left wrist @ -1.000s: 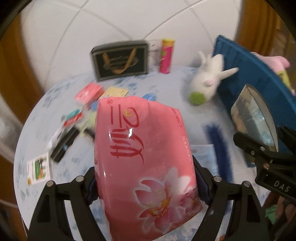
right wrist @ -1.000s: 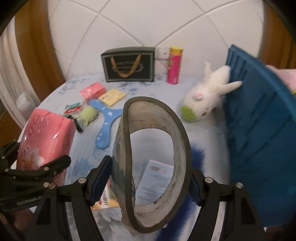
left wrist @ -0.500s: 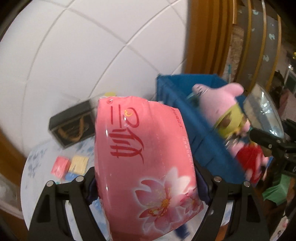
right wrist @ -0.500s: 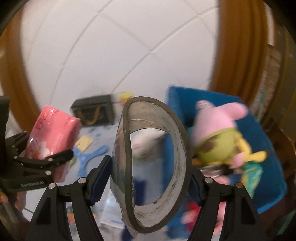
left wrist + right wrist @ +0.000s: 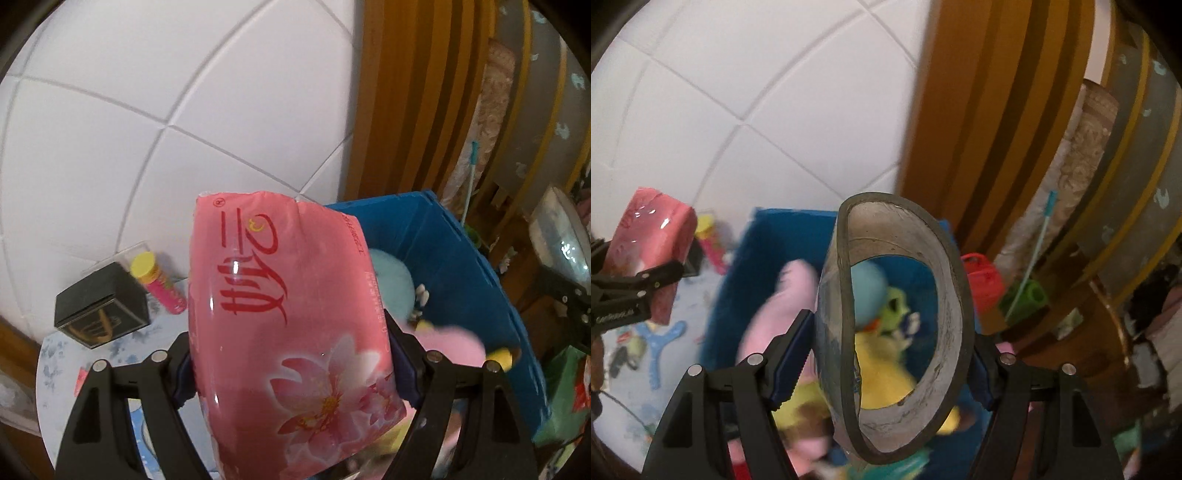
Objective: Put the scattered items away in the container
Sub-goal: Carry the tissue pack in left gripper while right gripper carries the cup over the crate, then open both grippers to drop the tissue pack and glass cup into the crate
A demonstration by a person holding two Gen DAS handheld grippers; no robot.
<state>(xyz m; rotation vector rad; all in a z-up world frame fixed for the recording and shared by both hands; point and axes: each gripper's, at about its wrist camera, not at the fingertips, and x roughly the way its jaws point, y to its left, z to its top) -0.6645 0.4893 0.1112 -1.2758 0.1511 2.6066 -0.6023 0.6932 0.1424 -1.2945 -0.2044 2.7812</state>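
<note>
My left gripper is shut on a pink tissue pack with red lettering and flowers, held up at the left edge of the blue bin. My right gripper is shut on a big grey tape roll, squeezed to an oval, held above the blue bin. The bin holds plush toys: pink, light blue, yellow. The left gripper with the pack shows at left in the right wrist view. The tape roll shows at the right edge of the left wrist view.
On the flowered table stand a black box and a pink tube with a yellow cap. A blue boomerang toy lies on the table. A white tiled wall is behind. Wooden framing and a red container are right of the bin.
Both grippers have swung up and to the right, from over the table to over the blue bin, each still holding its item.
</note>
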